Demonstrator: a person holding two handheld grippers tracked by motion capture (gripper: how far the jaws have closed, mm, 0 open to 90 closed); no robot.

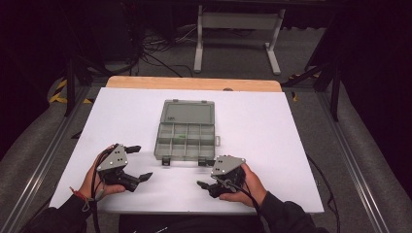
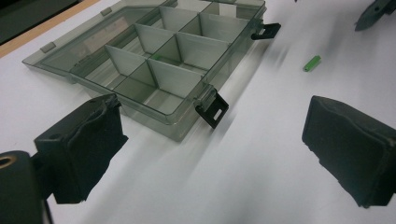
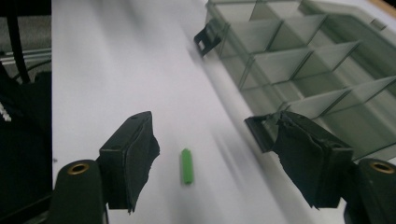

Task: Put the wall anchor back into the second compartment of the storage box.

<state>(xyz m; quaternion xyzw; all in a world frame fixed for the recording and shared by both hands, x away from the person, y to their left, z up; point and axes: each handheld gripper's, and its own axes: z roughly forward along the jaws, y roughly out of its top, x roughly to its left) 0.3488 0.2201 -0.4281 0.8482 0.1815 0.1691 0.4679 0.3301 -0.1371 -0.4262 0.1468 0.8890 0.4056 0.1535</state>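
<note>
Both grippers, the left gripper and right gripper, hold jaws apart with nothing between, so the green piece at lower centre lies ungrasped beside the open organizer box, which I judge mostly empty.

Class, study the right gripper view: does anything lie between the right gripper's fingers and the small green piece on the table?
Nothing visible does. The green piece lies flat on the bare white table, in the gap between the right gripper's open fingers. The compartment box sits off to one side, beyond one finger, not in the path.
</note>
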